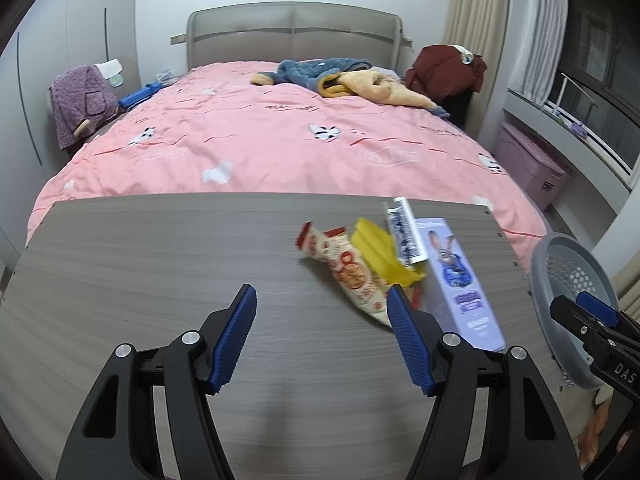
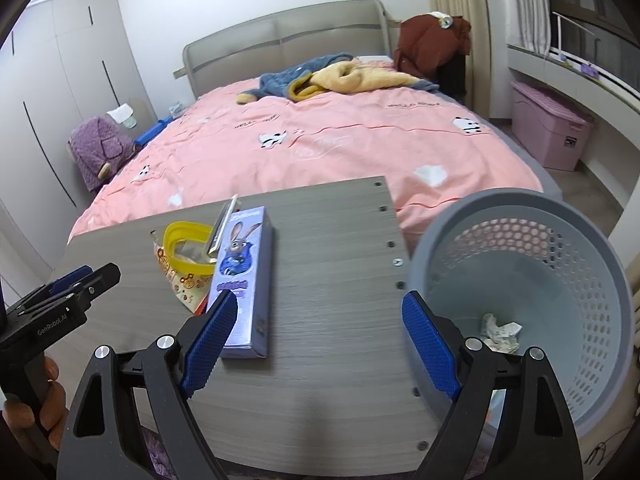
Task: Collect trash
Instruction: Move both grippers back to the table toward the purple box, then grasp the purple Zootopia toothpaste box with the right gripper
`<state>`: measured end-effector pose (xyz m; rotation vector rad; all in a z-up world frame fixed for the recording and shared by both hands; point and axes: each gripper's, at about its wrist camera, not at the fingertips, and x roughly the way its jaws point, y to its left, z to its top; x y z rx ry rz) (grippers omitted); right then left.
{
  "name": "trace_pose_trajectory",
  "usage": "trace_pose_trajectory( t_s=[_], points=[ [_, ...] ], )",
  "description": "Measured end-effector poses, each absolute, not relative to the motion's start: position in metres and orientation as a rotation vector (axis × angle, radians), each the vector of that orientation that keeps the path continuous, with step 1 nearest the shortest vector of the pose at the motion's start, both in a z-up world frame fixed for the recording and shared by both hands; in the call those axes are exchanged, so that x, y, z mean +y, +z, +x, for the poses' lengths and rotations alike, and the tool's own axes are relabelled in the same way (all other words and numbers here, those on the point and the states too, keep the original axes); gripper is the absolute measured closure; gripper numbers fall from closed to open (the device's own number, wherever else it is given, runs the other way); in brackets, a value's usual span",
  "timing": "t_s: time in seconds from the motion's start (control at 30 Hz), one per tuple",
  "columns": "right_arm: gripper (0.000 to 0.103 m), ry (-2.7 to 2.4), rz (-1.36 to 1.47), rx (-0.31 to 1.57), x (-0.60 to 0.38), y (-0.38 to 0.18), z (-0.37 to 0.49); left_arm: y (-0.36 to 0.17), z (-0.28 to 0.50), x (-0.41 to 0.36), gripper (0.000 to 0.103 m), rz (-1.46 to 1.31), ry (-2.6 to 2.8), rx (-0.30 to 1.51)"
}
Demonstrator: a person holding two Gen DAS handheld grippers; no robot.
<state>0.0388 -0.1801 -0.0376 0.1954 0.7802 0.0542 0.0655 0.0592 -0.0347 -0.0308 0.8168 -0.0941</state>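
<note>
On the grey wooden table [image 1: 160, 264] lies a heap of trash: a red-and-white snack wrapper [image 1: 352, 276], a yellow plastic piece [image 1: 380, 252], a silver-blue packet [image 1: 404, 236] and a purple rabbit-print box [image 1: 460, 280]. My left gripper [image 1: 322, 300] stands open over the table, its right finger just in front of the wrapper, nothing between the jaws. My right gripper [image 2: 320, 308] is open over the table's right edge, the purple box [image 2: 248, 272] by its left finger. The grey perforated bin [image 2: 560, 280] at the right holds crumpled paper [image 2: 500, 332].
A bed with a pink duvet [image 1: 260, 140] lies beyond the table, with blue and yellow clothes [image 1: 340, 76] on it. A pink storage box [image 2: 548, 128] stands under the window ledge at the right. A hand [image 2: 44, 408] holds the left gripper's handle.
</note>
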Motion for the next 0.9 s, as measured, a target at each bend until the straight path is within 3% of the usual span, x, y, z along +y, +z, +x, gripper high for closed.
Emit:
trace_pose_trajectory(
  t_s=[0.9],
  points=[
    [0.02, 0.102, 0.069, 0.922, -0.11, -0.082, 0.115, -0.063, 0.085, 0.089, 0.038, -0.069, -0.048, 0.858]
  ],
)
